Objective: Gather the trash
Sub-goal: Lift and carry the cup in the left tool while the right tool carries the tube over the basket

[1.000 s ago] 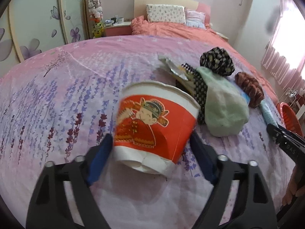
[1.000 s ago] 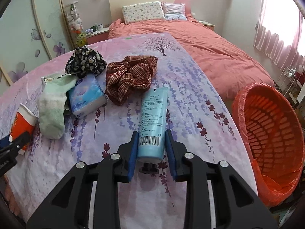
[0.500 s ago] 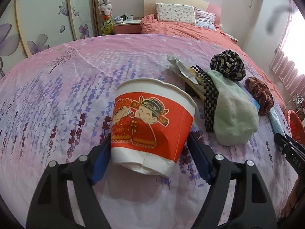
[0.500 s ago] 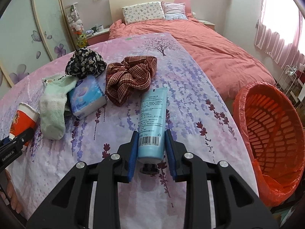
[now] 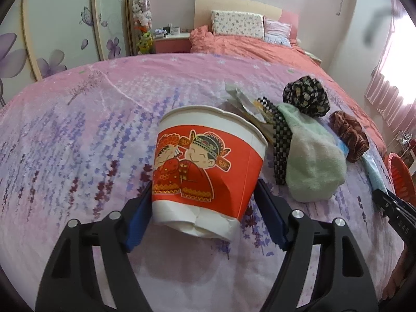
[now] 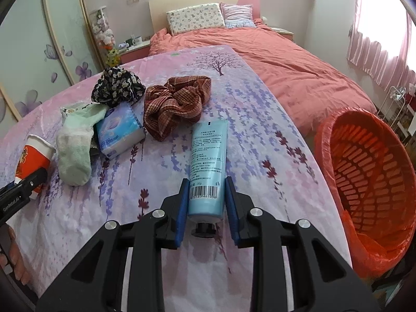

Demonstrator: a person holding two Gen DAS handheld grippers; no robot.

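A red and white paper cup [image 5: 208,166] with a cartoon print and a crumpled base sits between the blue pads of my left gripper [image 5: 204,186]. Both pads touch its lower sides, so the gripper is shut on it. In the right wrist view the same cup [image 6: 33,153] leans at the far left of the bedspread. A light blue tube [image 6: 208,156] lies cap towards me on the bedspread. My right gripper [image 6: 207,182] is shut on its lower end, just above the black cap. An orange basket [image 6: 364,182] lined with a red bag stands off the bed's right edge.
On the lavender-print bedspread [image 6: 260,130] lie a green sock [image 6: 75,140], a tissue pack [image 6: 119,132], a brown scrunchie [image 6: 176,104] and a black floral scrunchie [image 6: 117,88]. A checkered band [image 5: 279,143] and a foil wrapper [image 5: 244,101] lie behind the cup. A second bed stands beyond.
In the left wrist view the cup has gone from leaning right to nearly upright between the pads, and the room has shifted right. The right gripper and the tube look the same.
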